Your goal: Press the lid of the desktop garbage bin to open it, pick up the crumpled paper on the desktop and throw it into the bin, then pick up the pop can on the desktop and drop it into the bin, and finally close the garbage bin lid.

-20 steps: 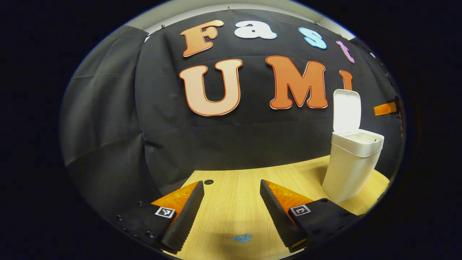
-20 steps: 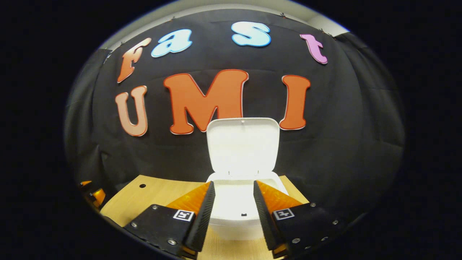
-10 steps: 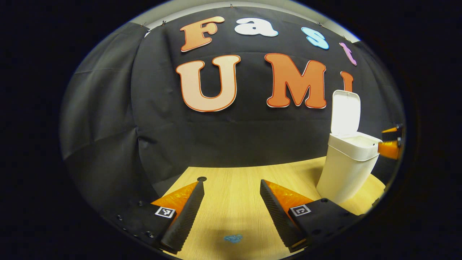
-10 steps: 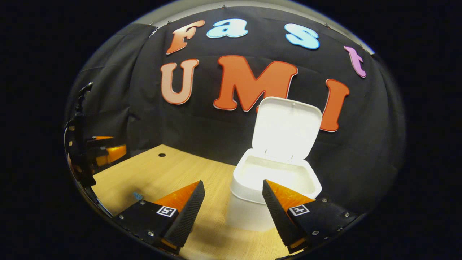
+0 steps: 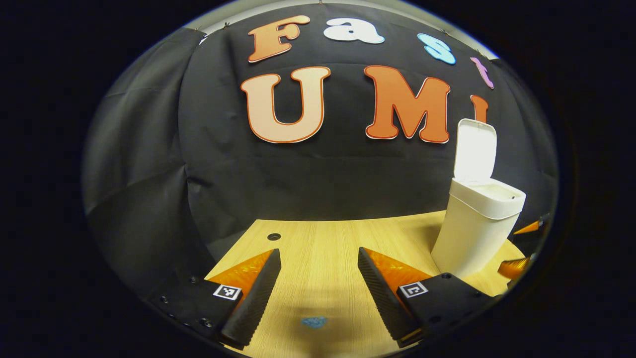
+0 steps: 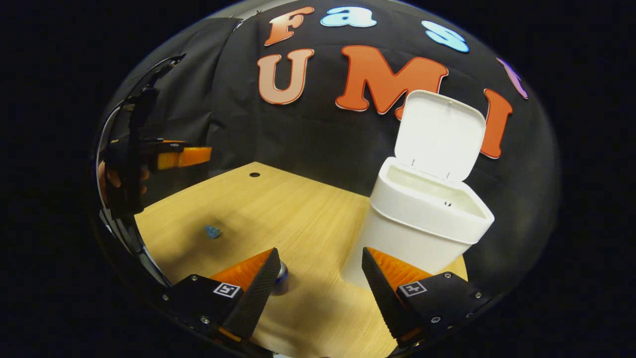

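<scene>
The garbage bin (image 6: 422,223) stands on the wooden surface (image 6: 298,219) near the far wall, its lid (image 6: 439,134) tipped up and open. In the left gripper view the bin (image 5: 474,226) sits far right. The right tongs (image 6: 318,278) hover released, nothing between them, just near and left of the bin. A small metallic rim, possibly the pop can (image 6: 282,272), peeks out beside their left finger. The left tongs (image 5: 318,283) are also released and empty above a small blue scrap (image 5: 314,321) lying on the surface. In the right gripper view the left tongs (image 6: 181,156) show at far left, held by a hand (image 6: 107,179).
</scene>
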A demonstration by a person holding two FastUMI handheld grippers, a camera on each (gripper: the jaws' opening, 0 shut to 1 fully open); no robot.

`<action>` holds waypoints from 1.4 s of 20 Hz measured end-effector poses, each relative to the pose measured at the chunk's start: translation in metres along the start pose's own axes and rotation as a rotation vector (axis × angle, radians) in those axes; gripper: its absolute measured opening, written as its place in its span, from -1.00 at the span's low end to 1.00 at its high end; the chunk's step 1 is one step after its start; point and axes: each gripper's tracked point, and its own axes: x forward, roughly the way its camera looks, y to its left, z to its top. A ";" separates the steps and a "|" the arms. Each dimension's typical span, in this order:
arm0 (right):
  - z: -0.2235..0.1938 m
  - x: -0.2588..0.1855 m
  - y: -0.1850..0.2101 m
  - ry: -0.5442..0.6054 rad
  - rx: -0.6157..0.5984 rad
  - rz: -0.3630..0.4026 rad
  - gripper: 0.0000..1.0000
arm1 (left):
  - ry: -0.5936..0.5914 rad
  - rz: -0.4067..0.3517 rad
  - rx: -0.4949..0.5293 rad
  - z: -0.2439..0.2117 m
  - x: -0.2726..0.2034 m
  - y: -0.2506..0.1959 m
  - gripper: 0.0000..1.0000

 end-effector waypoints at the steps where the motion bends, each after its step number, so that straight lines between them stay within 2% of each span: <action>1: -0.011 0.003 0.007 0.029 0.000 0.015 0.99 | 0.003 0.002 0.001 0.000 0.000 0.000 0.99; 7: -0.053 0.026 0.042 0.126 0.001 0.108 0.99 | 0.018 0.022 -0.017 -0.009 -0.009 0.005 0.99; 8: -0.056 0.028 0.047 0.131 0.000 0.118 0.99 | 0.021 0.027 -0.017 -0.010 -0.011 0.006 0.93; 10: -0.062 0.034 0.052 0.143 0.001 0.132 0.99 | 0.022 0.036 -0.010 -0.012 -0.013 0.009 0.99; 16: -0.085 0.060 0.071 0.201 0.007 0.165 0.99 | 0.032 0.078 -0.008 -0.019 -0.024 0.028 0.99; 17: -0.088 0.064 0.073 0.208 0.004 0.168 0.94 | 0.037 0.088 -0.009 -0.020 -0.026 0.032 0.93; 20: -0.095 0.077 0.077 0.224 -0.004 0.171 1.00 | 0.057 0.111 -0.008 -0.027 -0.028 0.042 0.99; 23: -0.103 0.086 0.080 0.261 0.015 0.170 0.91 | 0.068 0.120 -0.006 -0.031 -0.029 0.045 0.99; 28: -0.098 0.092 0.084 0.253 0.056 0.158 0.68 | 0.089 0.125 -0.016 -0.039 -0.026 0.052 0.99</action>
